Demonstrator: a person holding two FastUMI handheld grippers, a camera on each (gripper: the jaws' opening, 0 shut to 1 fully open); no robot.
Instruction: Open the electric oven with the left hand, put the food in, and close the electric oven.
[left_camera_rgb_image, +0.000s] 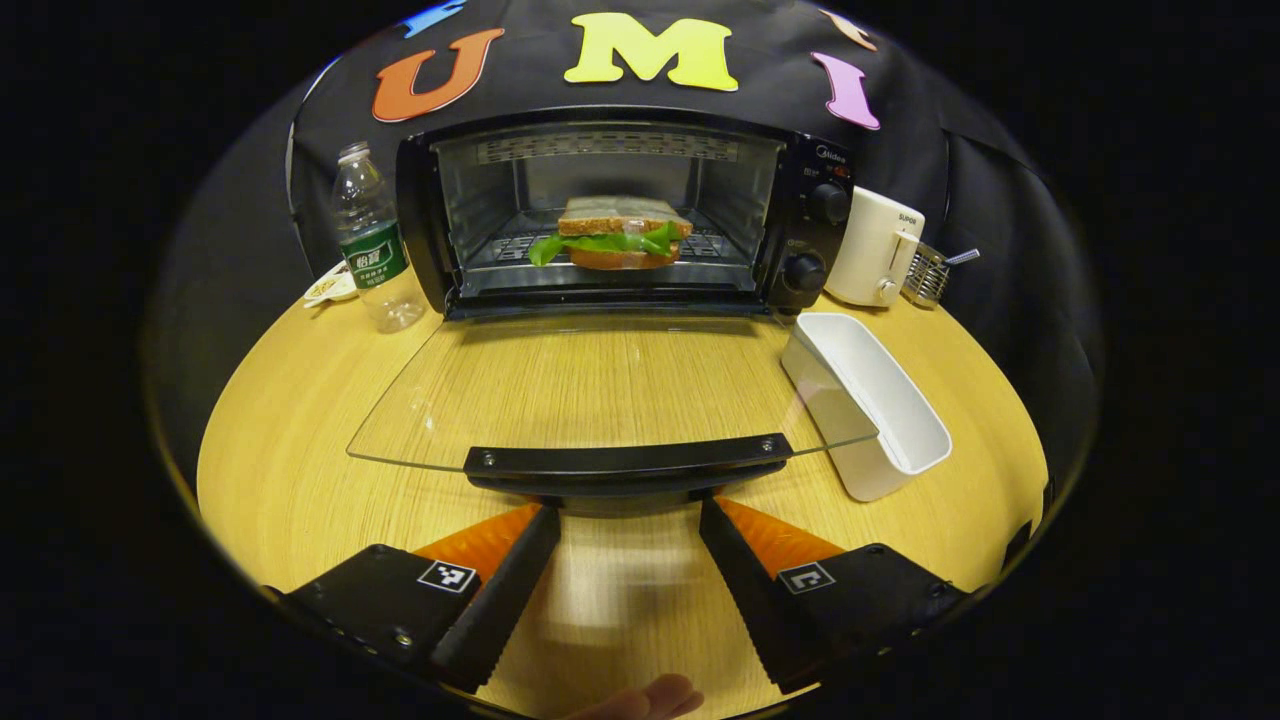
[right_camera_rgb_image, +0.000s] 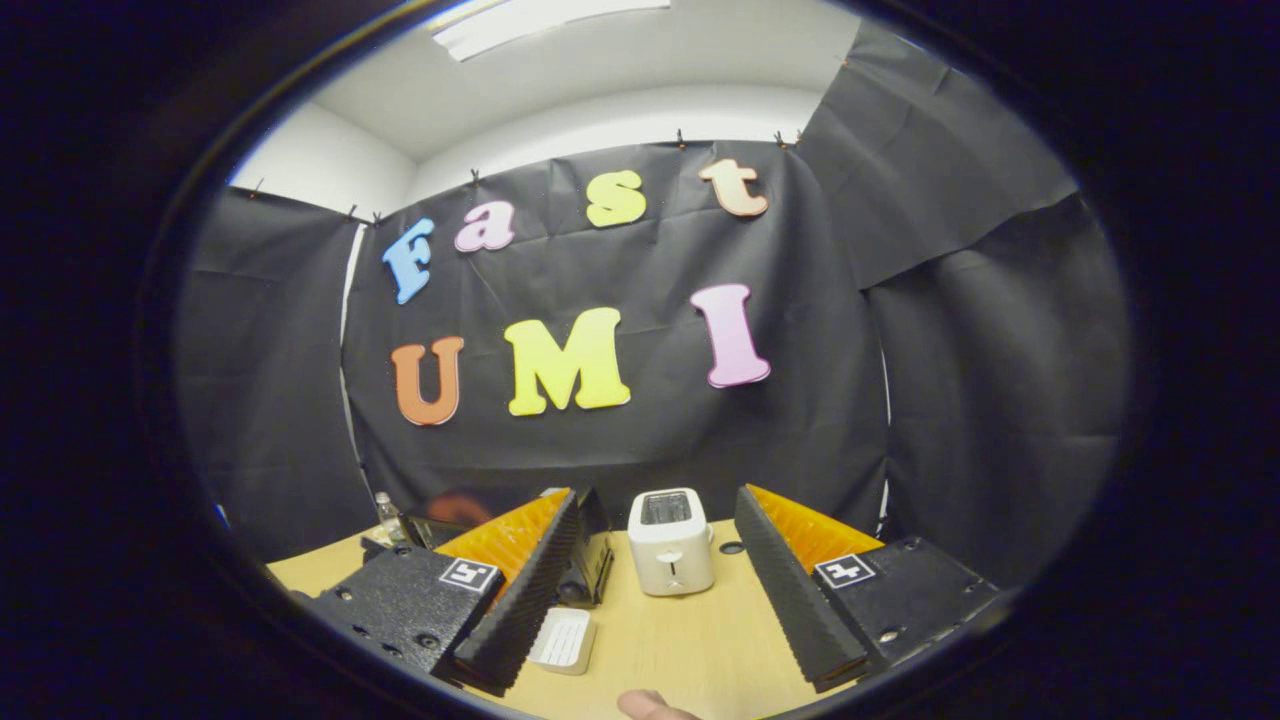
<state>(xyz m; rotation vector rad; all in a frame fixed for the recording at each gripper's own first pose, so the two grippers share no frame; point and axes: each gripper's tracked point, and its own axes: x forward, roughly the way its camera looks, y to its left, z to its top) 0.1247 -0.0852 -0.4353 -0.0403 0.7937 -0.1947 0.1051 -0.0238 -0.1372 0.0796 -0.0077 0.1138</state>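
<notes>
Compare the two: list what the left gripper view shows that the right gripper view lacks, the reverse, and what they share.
Left gripper view: a sandwich on the oven rack, the glass door lowered flat, its handle just ahead of the open left tool, and a white tray's inside.

Right gripper view: the ceiling light and the open right tool, empty.

Both: the wooden table, white toaster and water bottle.

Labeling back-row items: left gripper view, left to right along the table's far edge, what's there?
Small white dish → water bottle → electric oven with sandwich inside → white toaster → wire rack.
</notes>
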